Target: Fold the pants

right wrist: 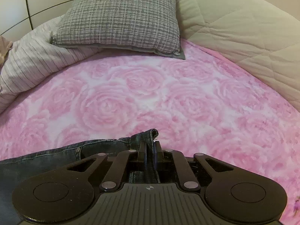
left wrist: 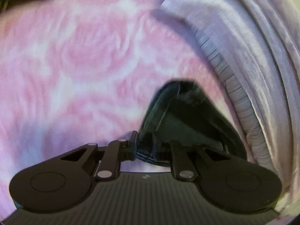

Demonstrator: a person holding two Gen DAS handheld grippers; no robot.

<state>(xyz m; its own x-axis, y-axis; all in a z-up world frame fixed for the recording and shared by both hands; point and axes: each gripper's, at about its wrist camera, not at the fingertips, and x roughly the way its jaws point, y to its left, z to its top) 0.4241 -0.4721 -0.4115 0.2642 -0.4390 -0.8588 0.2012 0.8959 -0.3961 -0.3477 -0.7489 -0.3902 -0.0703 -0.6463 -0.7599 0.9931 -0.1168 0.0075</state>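
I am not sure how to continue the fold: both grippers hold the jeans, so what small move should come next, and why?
Probably carry both grippers forward together over the pink blanket: the right gripper and left gripper each pinch the jeans, and free blanket lies ahead.

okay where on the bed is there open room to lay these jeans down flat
The pink rose blanket lies bare ahead of the right gripper, between the striped bedding, the grey pillow and the beige quilt. It is crowded along those three edges. The jeans already cover the near left.
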